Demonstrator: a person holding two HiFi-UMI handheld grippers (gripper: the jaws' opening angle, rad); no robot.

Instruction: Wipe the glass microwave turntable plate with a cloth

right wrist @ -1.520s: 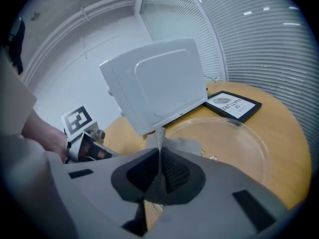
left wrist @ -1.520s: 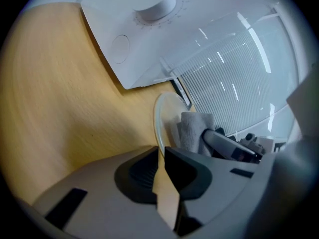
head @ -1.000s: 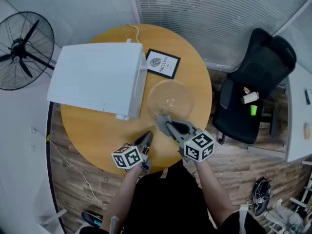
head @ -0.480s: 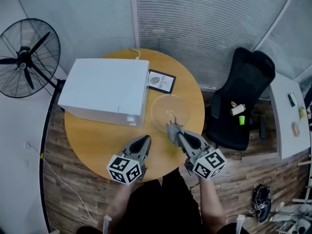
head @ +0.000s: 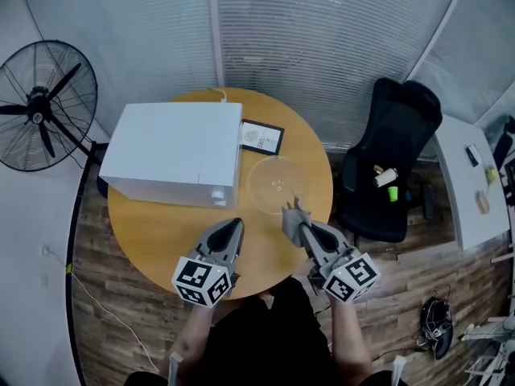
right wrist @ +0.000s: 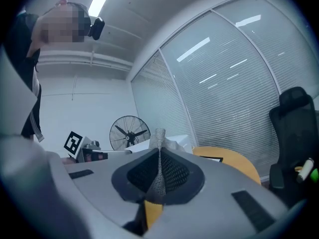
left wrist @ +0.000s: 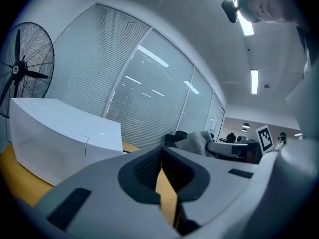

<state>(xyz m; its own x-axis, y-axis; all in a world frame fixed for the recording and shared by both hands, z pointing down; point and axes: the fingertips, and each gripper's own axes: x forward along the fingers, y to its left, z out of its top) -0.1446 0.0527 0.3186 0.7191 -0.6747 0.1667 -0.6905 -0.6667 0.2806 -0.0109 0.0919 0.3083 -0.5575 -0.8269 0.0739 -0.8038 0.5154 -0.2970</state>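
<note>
1. Turntable plate of clear glass lies flat on the round wooden table, just right of the white microwave and in front of a framed card.
2. Grey mesh cloth is pinched between the closed jaws of the right gripper, whose tip shows at the plate's near rim in the head view.
3. Left gripper has its jaws pressed together with nothing between them, over the table's near side.
4. Fan stands at the left, black office chair at the right.

Left tongs closed, nothing between them. White microwave at left on yellow counter. Standing fan far left, window blinds behind.
</note>
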